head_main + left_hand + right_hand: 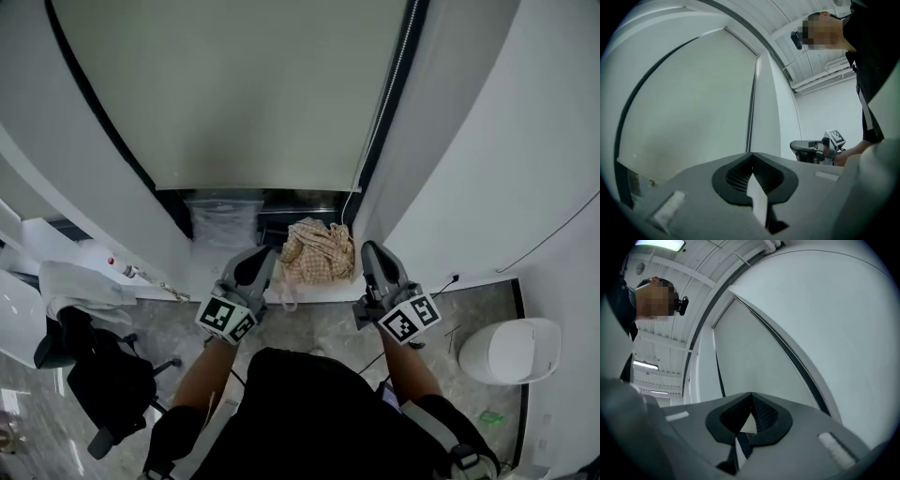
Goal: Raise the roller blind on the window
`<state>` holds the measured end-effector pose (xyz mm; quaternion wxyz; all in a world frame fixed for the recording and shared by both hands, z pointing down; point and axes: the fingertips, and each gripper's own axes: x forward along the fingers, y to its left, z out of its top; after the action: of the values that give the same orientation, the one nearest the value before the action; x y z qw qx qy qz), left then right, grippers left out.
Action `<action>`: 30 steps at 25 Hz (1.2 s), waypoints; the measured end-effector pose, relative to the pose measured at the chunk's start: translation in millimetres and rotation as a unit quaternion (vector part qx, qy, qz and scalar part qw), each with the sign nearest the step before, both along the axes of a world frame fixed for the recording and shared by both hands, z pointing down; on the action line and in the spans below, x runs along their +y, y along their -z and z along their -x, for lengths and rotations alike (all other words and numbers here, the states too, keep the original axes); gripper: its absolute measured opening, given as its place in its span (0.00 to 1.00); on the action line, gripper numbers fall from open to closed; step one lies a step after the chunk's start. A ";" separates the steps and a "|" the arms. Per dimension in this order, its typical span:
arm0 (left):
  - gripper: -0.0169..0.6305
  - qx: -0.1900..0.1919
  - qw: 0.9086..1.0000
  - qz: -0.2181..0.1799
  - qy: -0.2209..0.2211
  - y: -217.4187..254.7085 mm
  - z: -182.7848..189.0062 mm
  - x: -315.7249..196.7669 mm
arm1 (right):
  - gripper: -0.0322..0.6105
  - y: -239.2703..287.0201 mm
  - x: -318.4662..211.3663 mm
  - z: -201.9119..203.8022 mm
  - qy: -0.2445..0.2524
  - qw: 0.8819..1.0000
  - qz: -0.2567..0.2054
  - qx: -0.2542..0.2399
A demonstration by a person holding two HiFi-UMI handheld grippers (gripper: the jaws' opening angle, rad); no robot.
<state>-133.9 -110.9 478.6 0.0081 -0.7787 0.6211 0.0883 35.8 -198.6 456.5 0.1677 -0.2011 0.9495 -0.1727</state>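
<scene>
Bead chain right of the roller blind is my target; left claw and right claw are closed, empty, so I open right and pinch squarely.

Left gripper, jaws together, in front of the pale, lowered roller blind.

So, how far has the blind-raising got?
Nothing looks done yet: the roller blind hangs almost fully down. In hand: the left gripper and right gripper are shut and empty, held up in front of it. Left to do: grasp the bead chain at the blind's right edge and pull the blind up.
</scene>
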 end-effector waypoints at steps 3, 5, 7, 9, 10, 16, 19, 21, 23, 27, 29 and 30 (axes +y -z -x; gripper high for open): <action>0.03 0.002 0.999 0.003 -0.035 -2.2 -14.5 -27.7 | 0.05 -4.3 -15.3 -13.4 -0.027 1.000 0.002 0.000; 0.03 -0.001 0.998 0.003 -0.058 -3.7 -19.8 -44.8 | 0.05 -6.5 -23.3 -20.8 -0.046 0.999 0.004 0.003; 0.03 -0.001 0.997 0.001 -0.081 -6.0 -22.7 -61.9 | 0.05 -7.7 -30.2 -26.5 -0.065 0.998 0.005 0.006; 0.03 0.001 0.994 -0.003 -0.107 -5.9 -25.3 -80.8 | 0.05 -5.3 -36.9 -30.2 -0.086 0.996 0.003 0.008; 0.03 0.001 0.993 -0.003 -0.122 -4.5 -27.5 -90.6 | 0.05 -2.7 -39.5 -32.0 -0.098 0.995 0.000 0.007; 0.03 -0.004 0.981 -0.014 -0.194 10.0 -44.1 -133.6 | 0.05 8.8 -48.5 -46.9 -0.155 0.988 -0.009 -0.003; 0.03 -0.001 0.975 -0.014 -0.224 12.0 -47.4 -147.0 | 0.05 11.9 -50.6 -46.5 -0.180 0.984 -0.013 -0.006; 0.03 0.001 0.970 -0.013 -0.241 17.1 -51.2 -155.2 | 0.05 14.7 -49.7 -45.7 -0.192 0.981 -0.017 -0.004; 0.03 0.005 0.967 -0.021 -0.255 26.0 -57.1 -168.8 | 0.05 15.3 -48.7 -45.9 -0.204 0.979 -0.018 -0.001; 0.03 0.030 0.953 -0.052 -0.297 64.0 -81.2 -201.9 | 0.05 16.7 -44.7 -50.7 -0.224 0.974 -0.017 0.004; 0.03 0.030 0.946 -0.066 -0.316 82.9 -92.2 -214.7 | 0.05 18.3 -41.4 -53.4 -0.230 0.973 -0.019 0.009; 0.03 0.029 0.944 -0.070 -0.322 90.7 -96.7 -220.3 | 0.05 19.3 -39.8 -55.1 -0.232 0.972 -0.020 0.011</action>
<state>-37.3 -331.2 387.9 0.0161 -0.9318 0.3292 0.1518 90.9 -238.4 437.1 0.1969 -0.4147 0.8819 -0.1074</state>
